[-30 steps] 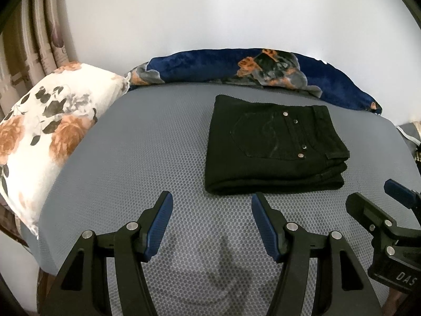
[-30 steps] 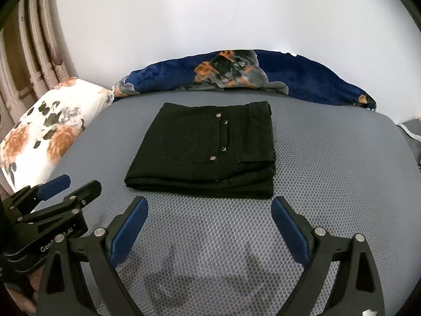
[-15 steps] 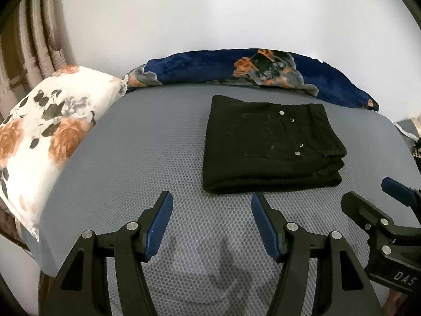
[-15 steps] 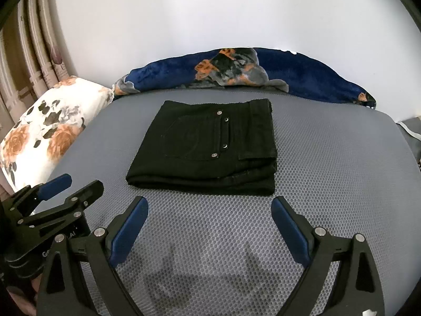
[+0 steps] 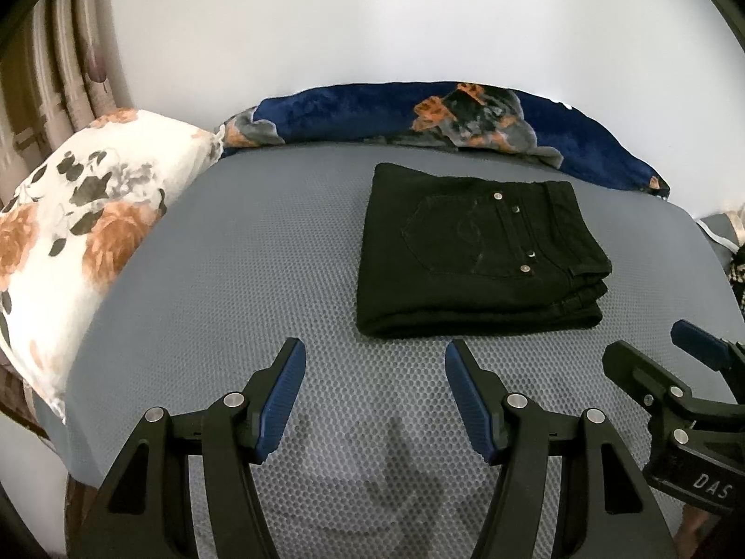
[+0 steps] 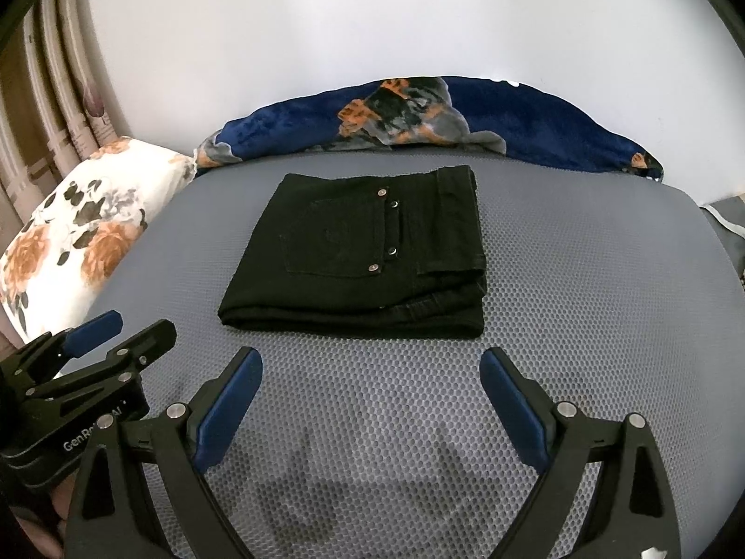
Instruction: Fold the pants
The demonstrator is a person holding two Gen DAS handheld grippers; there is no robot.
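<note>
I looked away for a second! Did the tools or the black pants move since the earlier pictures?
Hardly anything. The left tool has just been opening a touch wider, with nothing between its jaws. Nothing was grabbed or let go. The right tool stays open and empty, and the folded black pants stay put on the grey mattress, pocket side up, beyond both tools.

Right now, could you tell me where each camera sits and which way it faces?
Left wrist: on the left gripper, angled down at the folded black pants; its open fingers show, the right gripper alongside.
Right wrist: on the right gripper, same aim; open fingers show.
Shared: pants, grey mattress, floral pillow, blue blanket.
</note>
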